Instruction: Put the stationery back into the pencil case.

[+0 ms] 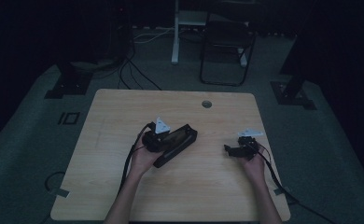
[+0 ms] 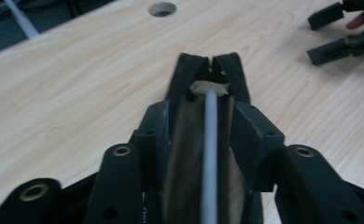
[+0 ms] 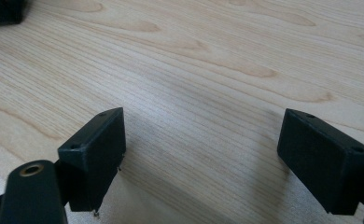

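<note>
Guessing the black case (image 1: 187, 135) lying mid-counter (image 1: 124, 116) could slip or twist if I lift now, since my left gripper (image 1: 167, 141) fingers hug both its sides but I can't tell how firmly, while my right gripper (image 3: 203, 158) fingers sit released, well apart from it.

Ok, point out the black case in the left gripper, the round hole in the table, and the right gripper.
black case (image 1: 182, 140), high view, its top face.
round hole (image 1: 206, 104), high view, its middle.
right gripper (image 3: 201, 161), right gripper view, midway between its open jaws.
</note>
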